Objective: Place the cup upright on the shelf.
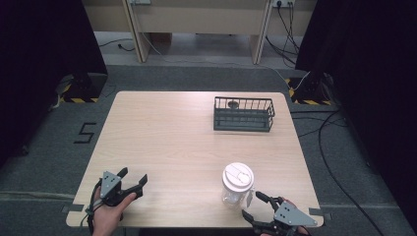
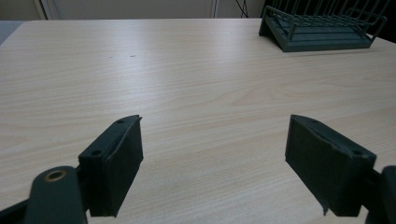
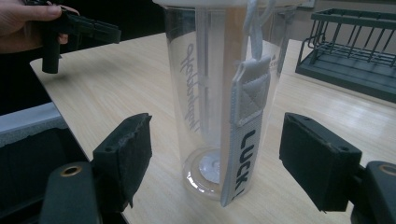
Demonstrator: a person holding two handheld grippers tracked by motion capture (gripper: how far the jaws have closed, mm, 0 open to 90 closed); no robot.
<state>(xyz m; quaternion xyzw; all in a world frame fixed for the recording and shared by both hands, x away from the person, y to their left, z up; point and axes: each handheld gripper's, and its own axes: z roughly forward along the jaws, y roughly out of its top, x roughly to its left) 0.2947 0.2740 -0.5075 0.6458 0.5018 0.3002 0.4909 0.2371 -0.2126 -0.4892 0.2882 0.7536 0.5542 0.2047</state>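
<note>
2 hand-held grippers gape wide; upright clear cup (image 1: 237, 184) stands at 11 o'clock, just beside right hand-held gripper (image 1: 257, 206), the nearer.

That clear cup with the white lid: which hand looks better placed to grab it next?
The right. Its claw is open right beside the clear cup, which stands between its jaws in the right gripper view. The left claw, also open, sits across the table with bare wood ahead.

Each black claw (image 1: 132, 184) (image 1: 255, 206) carries a grey three-cornered top plate, brass-ringed screw holes and rough dark pads (image 2: 122, 163).
</note>
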